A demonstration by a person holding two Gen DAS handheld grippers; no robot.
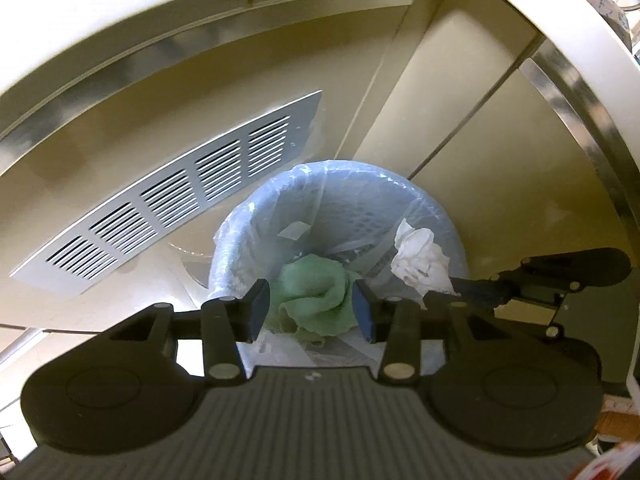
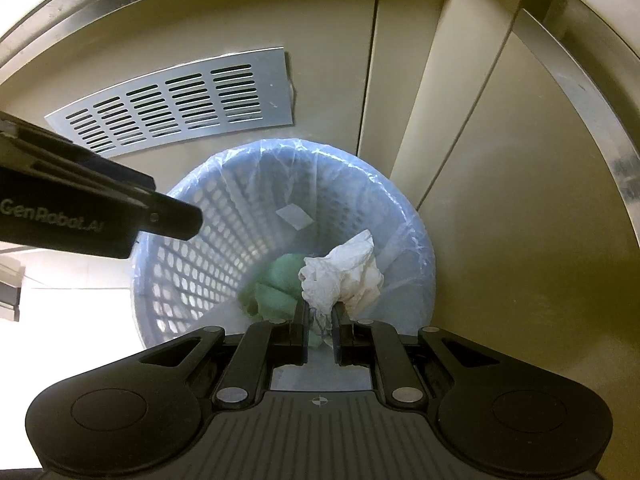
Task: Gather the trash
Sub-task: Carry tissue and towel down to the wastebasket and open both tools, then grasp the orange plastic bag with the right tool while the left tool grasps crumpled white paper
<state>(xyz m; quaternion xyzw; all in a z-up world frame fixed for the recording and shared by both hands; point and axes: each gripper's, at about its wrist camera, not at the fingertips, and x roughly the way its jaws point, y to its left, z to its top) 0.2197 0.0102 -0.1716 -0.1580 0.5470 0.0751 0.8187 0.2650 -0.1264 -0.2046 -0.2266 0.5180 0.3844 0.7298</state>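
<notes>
A light blue mesh trash bin (image 1: 240, 232) lined with a clear plastic bag stands on the floor against a beige cabinet; it also shows in the right wrist view (image 2: 192, 264). A crumpled green cloth (image 1: 316, 296) lies in the bin, also visible in the right wrist view (image 2: 276, 284). My left gripper (image 1: 313, 309) is open and empty above the bin, the green cloth below its jaws. My right gripper (image 2: 319, 320) is shut on a crumpled white tissue (image 2: 344, 276) and holds it over the bin's mouth; the tissue also shows in the left wrist view (image 1: 420, 260).
A metal vent grille (image 1: 168, 200) is set in the cabinet panel behind the bin. Cabinet doors with metal edge strips (image 2: 592, 120) rise to the right. A pale floor (image 2: 60, 300) lies left of the bin. A small white scrap (image 2: 294, 216) sticks to the liner.
</notes>
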